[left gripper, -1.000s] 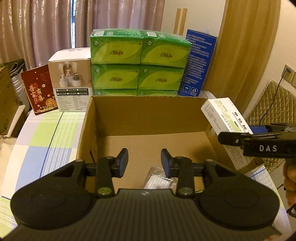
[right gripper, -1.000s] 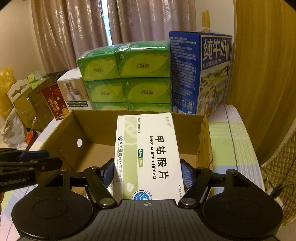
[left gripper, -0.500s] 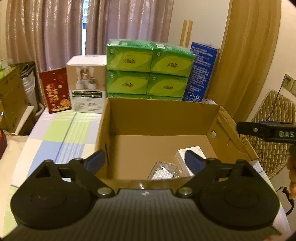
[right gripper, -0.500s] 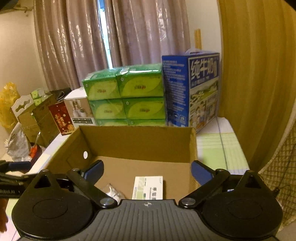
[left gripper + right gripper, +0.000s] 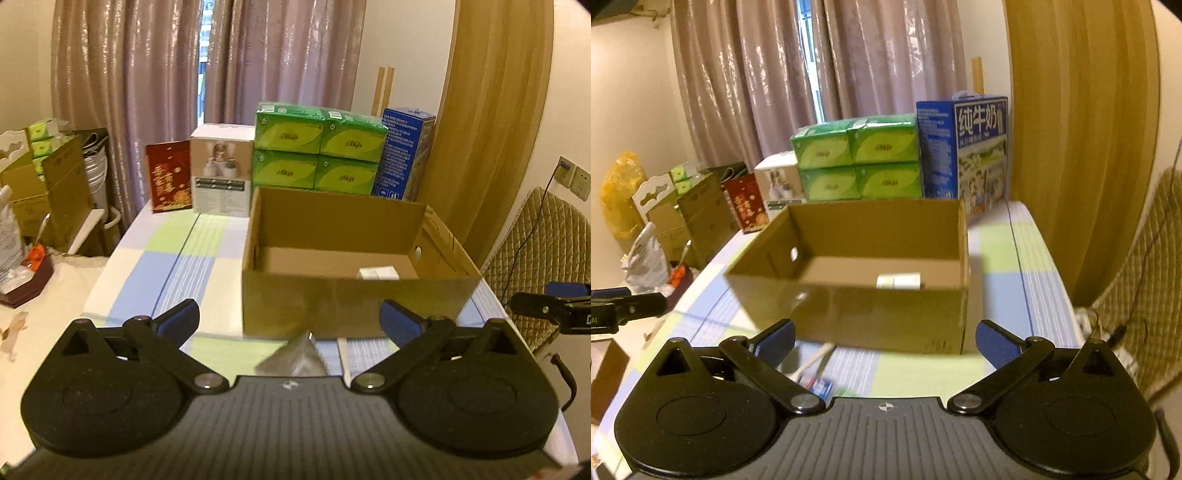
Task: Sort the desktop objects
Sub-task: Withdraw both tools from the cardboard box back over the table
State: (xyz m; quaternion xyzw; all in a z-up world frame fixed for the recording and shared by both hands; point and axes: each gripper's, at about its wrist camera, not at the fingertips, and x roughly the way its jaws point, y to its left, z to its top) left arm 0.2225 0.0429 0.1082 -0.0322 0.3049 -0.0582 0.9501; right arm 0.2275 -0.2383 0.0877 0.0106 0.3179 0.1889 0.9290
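Left tool (image 5: 290,323) released, jaws spread wide, nothing between the pads; low centre of the left wrist view. Left jaws widening at this moment

Right tool (image 5: 884,341) also released and empty, low centre of its own view

Open cardboard box (image 5: 354,295) sat mid-frame on the checked desk (image 5: 177,269). White medicine box (image 5: 378,274) lay on the box floor, right of centre, near the front wall; same item in the right view (image 5: 898,281)

A clear plastic packet (image 5: 295,356) lay on the desk just ahead of the left tool, outside the box. A white stick-like item (image 5: 814,360) and a blurred blue-and-white item (image 5: 820,386) lay on the desk before the right tool

Behind the box: green tissue packs (image 5: 317,149), blue milk carton (image 5: 964,147)
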